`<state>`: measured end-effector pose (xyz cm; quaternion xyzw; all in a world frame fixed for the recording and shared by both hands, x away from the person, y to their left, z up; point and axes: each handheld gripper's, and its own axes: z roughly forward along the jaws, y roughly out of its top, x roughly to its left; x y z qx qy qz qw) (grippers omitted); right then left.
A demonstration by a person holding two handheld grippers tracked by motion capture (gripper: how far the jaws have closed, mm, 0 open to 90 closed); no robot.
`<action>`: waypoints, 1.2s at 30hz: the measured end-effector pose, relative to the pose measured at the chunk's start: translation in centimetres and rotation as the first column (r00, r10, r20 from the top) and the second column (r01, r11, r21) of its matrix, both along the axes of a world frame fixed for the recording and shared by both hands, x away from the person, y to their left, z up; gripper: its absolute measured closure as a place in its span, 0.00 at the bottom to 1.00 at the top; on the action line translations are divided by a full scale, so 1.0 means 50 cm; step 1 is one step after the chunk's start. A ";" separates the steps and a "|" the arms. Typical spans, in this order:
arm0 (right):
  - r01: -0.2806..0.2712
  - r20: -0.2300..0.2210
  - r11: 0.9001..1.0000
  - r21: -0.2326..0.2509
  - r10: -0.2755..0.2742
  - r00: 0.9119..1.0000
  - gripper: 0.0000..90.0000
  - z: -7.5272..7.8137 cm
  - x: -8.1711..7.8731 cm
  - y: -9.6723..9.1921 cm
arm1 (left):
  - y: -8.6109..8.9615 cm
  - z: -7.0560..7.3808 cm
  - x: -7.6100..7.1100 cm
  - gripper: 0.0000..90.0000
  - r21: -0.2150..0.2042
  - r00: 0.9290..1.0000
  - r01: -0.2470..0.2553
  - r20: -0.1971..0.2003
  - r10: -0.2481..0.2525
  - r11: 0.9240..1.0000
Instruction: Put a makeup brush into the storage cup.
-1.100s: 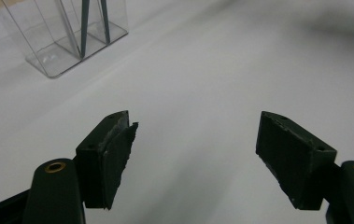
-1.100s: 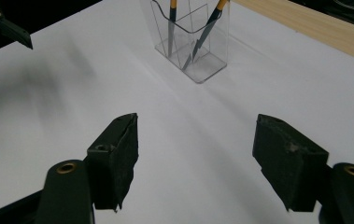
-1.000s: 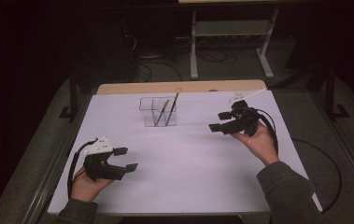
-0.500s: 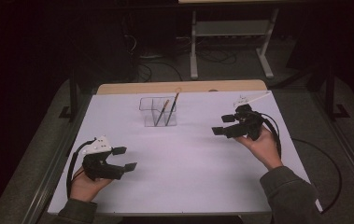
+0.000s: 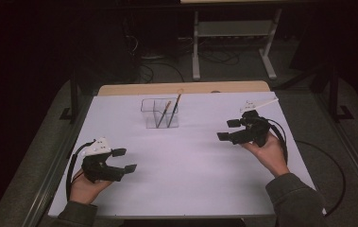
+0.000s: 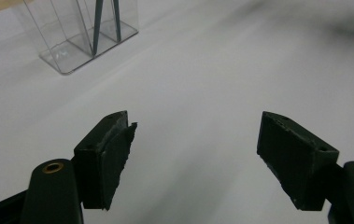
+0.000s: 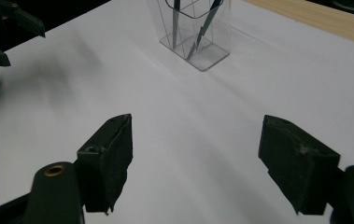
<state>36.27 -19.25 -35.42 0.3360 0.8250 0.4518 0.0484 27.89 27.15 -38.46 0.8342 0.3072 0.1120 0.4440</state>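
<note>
A clear plastic holder (image 5: 160, 113) stands upright at the far middle of the white sheet (image 5: 186, 165), with two thin pencil-like sticks (image 5: 164, 113) leaning inside it. My left gripper (image 5: 124, 160) rests low at the near left, open and empty, jaws pointing right. In its own view the left gripper (image 6: 195, 158) frames bare sheet, with the holder (image 6: 81, 37) at the upper left. My right gripper (image 5: 228, 130) hovers at the right, pointing left; its jaws have just been opening, with nothing between them. The right gripper (image 7: 195, 158) looks toward the holder (image 7: 195, 32).
A wooden strip (image 5: 181, 88) runs along the table's far edge. Behind it stands a metal stand (image 5: 233, 42) among floor cables. A black cable (image 5: 328, 165) loops off the table's right side. The sheet between the hands is bare.
The right hand has drifted slightly nearer and to the right, away from the holder. The left hand has stayed where it was.
</note>
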 end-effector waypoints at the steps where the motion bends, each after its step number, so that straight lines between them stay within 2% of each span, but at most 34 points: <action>1: 0.001 0.006 1.000 -0.002 -0.001 1.000 0.28 -0.002 -0.002 -0.003 | 0.000 0.000 0.000 0.28 0.002 1.000 0.000 0.001 0.000 1.000; 5: 0.016 -0.005 1.000 0.008 -0.016 1.000 0.27 -0.009 -0.012 -0.014 | 0.000 0.000 0.001 0.28 0.017 1.000 0.006 0.007 -0.006 1.000; 8: 0.015 0.003 1.000 0.013 -0.015 1.000 0.27 -0.014 -0.018 -0.023 | 0.000 -0.001 0.001 0.28 0.015 1.000 0.002 0.007 -0.002 1.000; 13: 0.027 -0.016 0.999 0.023 -0.027 1.000 0.26 -0.026 -0.025 -0.036 | 0.000 -0.001 0.001 0.28 0.020 1.000 0.002 0.013 -0.002 1.000; 16: 0.028 -0.008 0.999 0.025 -0.028 1.000 0.26 -0.030 -0.028 -0.041 | 0.002 -0.002 0.000 0.28 0.015 1.000 -0.005 0.007 0.005 1.000; 17: 0.033 -0.020 0.999 0.024 -0.033 0.999 0.26 -0.031 -0.031 -0.042 | 0.002 -0.003 0.000 0.27 0.010 1.000 -0.007 0.005 0.007 1.000; 36: 0.046 -0.005 0.999 0.018 -0.046 0.999 0.25 -0.050 -0.052 -0.057 | 0.004 -0.007 0.000 0.24 -0.003 1.000 -0.020 -0.001 0.020 1.000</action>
